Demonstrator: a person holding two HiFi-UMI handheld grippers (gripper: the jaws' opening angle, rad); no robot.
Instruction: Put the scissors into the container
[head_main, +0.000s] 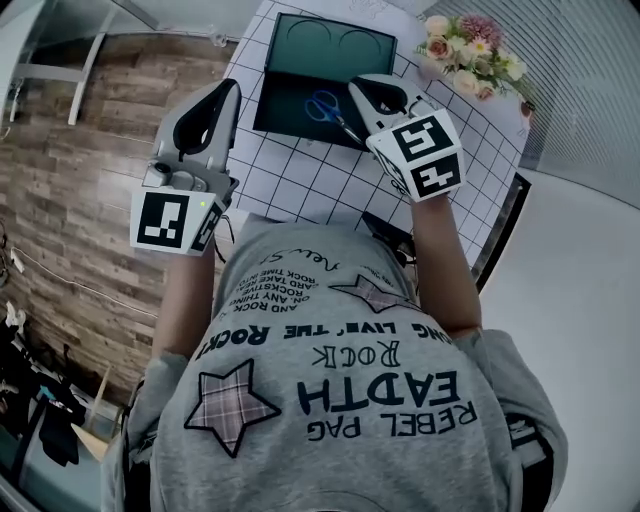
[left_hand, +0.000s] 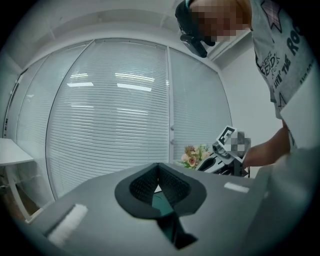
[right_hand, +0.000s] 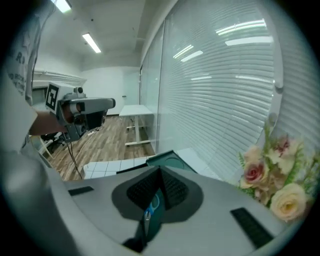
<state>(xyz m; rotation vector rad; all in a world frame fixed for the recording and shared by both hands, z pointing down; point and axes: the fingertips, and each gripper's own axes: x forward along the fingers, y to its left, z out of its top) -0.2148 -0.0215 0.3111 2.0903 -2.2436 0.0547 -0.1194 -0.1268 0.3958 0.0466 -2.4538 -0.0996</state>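
The scissors (head_main: 322, 106), with blue handles, lie flat inside the dark teal container (head_main: 290, 60) on the white gridded table (head_main: 310, 185). My right gripper (head_main: 362, 92) hangs above the container's right side, just right of the scissors and tilted down at them. Its jaws are shut with nothing between them. In the right gripper view a blue handle of the scissors (right_hand: 151, 206) shows below the shut right gripper (right_hand: 160, 175), with the container (right_hand: 170, 161) beyond. My left gripper (head_main: 228, 92) is held level to the left of the container, shut and empty. Its jaws meet in the left gripper view (left_hand: 158, 172).
A bunch of pink and cream flowers (head_main: 465, 55) stands at the table's far right corner, right of the container. Wooden floor (head_main: 80, 150) lies beyond the table's left edge. Window blinds (left_hand: 115, 110) fill the far side. The person's grey shirt (head_main: 340, 390) covers the near part of the head view.
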